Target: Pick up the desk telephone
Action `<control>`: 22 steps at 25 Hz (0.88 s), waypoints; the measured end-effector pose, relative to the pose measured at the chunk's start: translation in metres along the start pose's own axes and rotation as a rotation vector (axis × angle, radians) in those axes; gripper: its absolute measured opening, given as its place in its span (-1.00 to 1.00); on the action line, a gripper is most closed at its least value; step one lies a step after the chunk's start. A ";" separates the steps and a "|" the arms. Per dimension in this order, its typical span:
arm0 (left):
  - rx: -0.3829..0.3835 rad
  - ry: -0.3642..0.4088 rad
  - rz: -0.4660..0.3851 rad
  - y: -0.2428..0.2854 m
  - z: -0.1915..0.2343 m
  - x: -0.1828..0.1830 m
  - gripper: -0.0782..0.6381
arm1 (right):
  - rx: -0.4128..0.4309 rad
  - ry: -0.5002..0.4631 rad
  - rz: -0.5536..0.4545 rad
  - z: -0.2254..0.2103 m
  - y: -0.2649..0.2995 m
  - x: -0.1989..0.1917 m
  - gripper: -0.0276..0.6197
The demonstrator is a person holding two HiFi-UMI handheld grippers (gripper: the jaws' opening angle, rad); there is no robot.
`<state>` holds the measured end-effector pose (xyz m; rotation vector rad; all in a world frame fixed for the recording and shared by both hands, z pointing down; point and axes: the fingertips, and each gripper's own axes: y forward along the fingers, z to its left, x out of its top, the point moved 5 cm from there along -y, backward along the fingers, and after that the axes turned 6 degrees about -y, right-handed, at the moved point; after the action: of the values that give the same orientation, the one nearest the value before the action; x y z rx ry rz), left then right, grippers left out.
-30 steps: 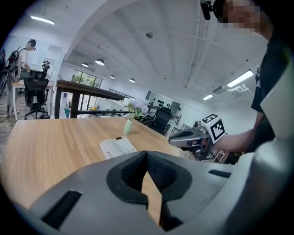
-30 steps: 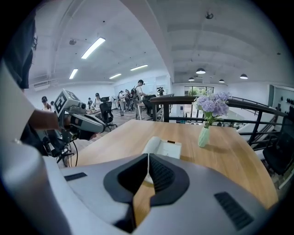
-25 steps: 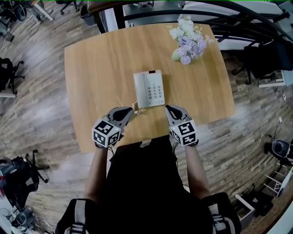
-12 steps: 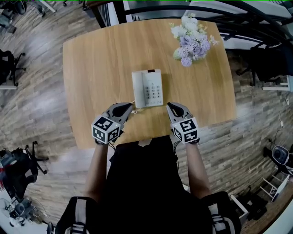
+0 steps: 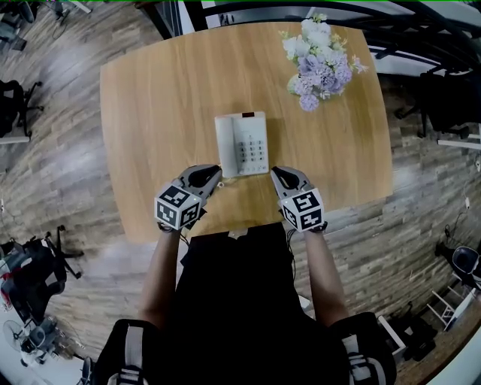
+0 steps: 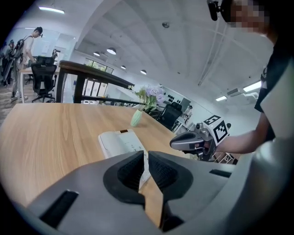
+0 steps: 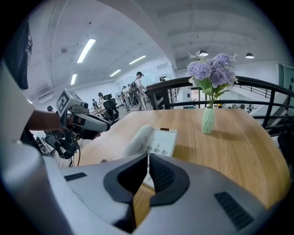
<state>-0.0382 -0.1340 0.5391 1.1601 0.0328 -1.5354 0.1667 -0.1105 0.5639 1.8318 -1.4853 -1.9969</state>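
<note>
A white desk telephone (image 5: 242, 144) lies flat in the middle of the wooden table (image 5: 158, 98), its handset along its left side and its keypad on the right. The phone also shows in the left gripper view (image 6: 120, 141) and the right gripper view (image 7: 154, 140). My left gripper (image 5: 213, 174) hovers just off the phone's near left corner, jaws shut with nothing between them. My right gripper (image 5: 276, 175) sits off the near right corner, also shut and empty. Neither gripper touches the phone.
A pale green vase of purple and white flowers (image 5: 319, 62) stands at the table's far right. A thin cord (image 5: 223, 180) trails from the phone's near left corner. Office chairs (image 5: 15, 113) and a black railing (image 5: 301, 9) surround the table on the wood floor.
Both grippers have moved a little closer to the phone's near corners and sunk toward the table. The phone has not moved.
</note>
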 end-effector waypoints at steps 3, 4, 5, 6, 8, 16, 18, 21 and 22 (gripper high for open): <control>0.002 -0.014 0.015 0.011 0.006 -0.002 -0.72 | 0.017 0.005 0.012 -0.003 0.009 -0.003 -0.83; 0.006 -0.018 0.018 0.015 0.008 -0.002 -0.72 | 0.021 0.011 0.015 -0.005 0.011 -0.004 -0.83; 0.013 -0.022 0.020 0.018 0.011 -0.002 -0.72 | 0.026 0.015 0.018 -0.007 0.014 -0.006 -0.83; 0.019 -0.026 0.022 0.022 0.013 -0.002 -0.70 | 0.032 0.018 0.023 -0.009 0.016 -0.007 -0.83; 0.024 -0.041 0.024 0.027 0.017 -0.003 -0.63 | 0.043 0.019 0.031 -0.013 0.021 -0.010 -0.83; 0.052 -0.082 0.047 0.043 0.035 -0.009 -0.46 | 0.053 0.019 0.059 -0.026 0.038 -0.013 -0.83; 0.066 -0.091 0.057 0.045 0.041 -0.013 -0.41 | 0.057 0.021 0.065 -0.027 0.042 -0.013 -0.83; 0.092 -0.109 0.064 0.050 0.049 -0.018 -0.31 | 0.081 0.019 0.071 -0.028 0.048 -0.015 -0.83; 0.096 -0.117 0.066 0.052 0.051 -0.020 -0.27 | 0.091 0.021 0.070 -0.028 0.051 -0.015 -0.83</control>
<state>-0.0335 -0.1671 0.6066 1.1336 -0.1578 -1.5575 0.1664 -0.1455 0.6127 1.8004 -1.6366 -1.9037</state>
